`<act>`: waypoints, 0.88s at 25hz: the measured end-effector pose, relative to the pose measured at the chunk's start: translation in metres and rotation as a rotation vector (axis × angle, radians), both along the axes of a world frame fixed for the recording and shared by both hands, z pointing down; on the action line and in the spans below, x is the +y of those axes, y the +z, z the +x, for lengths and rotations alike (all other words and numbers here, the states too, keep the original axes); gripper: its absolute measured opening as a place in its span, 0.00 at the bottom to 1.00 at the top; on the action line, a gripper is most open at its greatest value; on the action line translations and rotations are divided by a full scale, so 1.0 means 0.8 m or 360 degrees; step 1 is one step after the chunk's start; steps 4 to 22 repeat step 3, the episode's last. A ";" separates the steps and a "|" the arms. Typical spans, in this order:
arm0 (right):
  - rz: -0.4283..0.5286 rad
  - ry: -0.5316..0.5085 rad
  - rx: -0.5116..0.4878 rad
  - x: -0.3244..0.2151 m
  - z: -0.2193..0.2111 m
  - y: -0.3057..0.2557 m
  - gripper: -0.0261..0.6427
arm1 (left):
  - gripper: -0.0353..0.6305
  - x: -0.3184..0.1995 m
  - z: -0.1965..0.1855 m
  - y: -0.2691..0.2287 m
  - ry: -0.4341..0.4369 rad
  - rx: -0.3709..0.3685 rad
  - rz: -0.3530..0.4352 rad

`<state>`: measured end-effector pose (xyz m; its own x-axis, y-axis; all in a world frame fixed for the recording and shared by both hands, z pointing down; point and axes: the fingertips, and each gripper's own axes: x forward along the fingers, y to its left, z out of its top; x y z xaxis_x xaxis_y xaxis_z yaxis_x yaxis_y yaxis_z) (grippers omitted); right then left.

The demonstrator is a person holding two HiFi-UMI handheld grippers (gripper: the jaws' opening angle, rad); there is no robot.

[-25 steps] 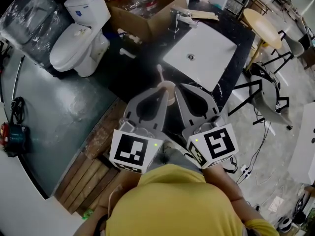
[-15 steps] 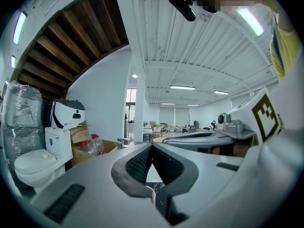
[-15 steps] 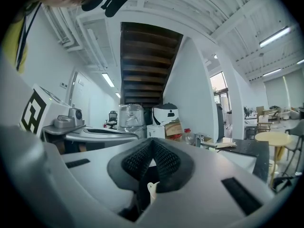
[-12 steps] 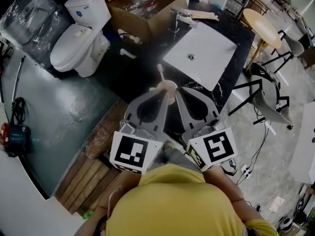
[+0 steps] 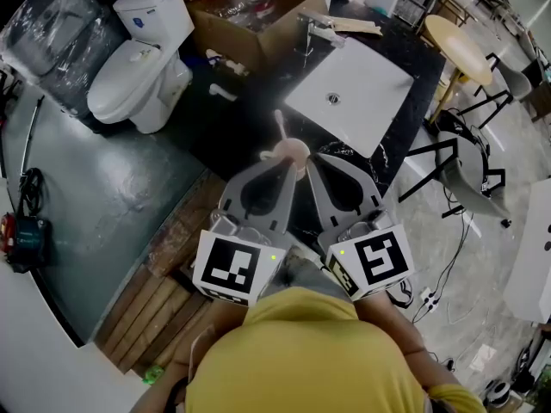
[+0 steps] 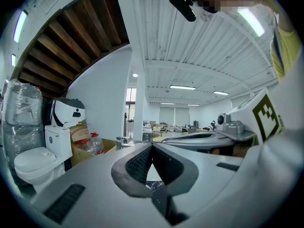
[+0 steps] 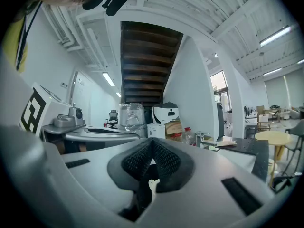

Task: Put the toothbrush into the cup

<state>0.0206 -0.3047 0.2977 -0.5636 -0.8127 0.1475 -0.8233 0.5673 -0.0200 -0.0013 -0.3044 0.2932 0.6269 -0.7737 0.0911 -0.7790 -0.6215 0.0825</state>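
A pale cup [image 5: 291, 151] stands on the black counter [image 5: 225, 120], with the toothbrush [image 5: 279, 126] upright in it and leaning a little to the left. Both grippers lie side by side and point at the cup. My left gripper [image 5: 289, 167] has its tips at the cup's near side and partly hides it; in the left gripper view [image 6: 152, 146] the jaws meet with nothing between them. My right gripper [image 5: 312, 159] stops just right of the cup, jaws shut [image 7: 152, 141]. A small white piece [image 7: 152, 185] shows below its pads; what it is I cannot tell.
A white square basin [image 5: 379, 101] with a faucet [image 5: 310, 31] sits behind the cup on the right. A toilet [image 5: 129, 84] and an open cardboard box [image 5: 263, 37] stand at the back left. A round stool [image 5: 456, 46] is at the right.
The cup and toothbrush sit very slightly farther up the picture than before. Both grippers have stayed almost in place and remain shut.
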 end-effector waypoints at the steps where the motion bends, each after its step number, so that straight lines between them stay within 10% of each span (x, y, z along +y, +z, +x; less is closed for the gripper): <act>1: 0.0001 -0.0001 0.0000 0.001 0.000 0.000 0.06 | 0.07 0.001 0.000 0.001 0.0000 -0.0006 -0.0004; 22: 0.0004 -0.0003 0.0001 0.002 -0.001 -0.001 0.06 | 0.07 0.003 -0.001 0.001 0.0000 -0.0013 -0.0008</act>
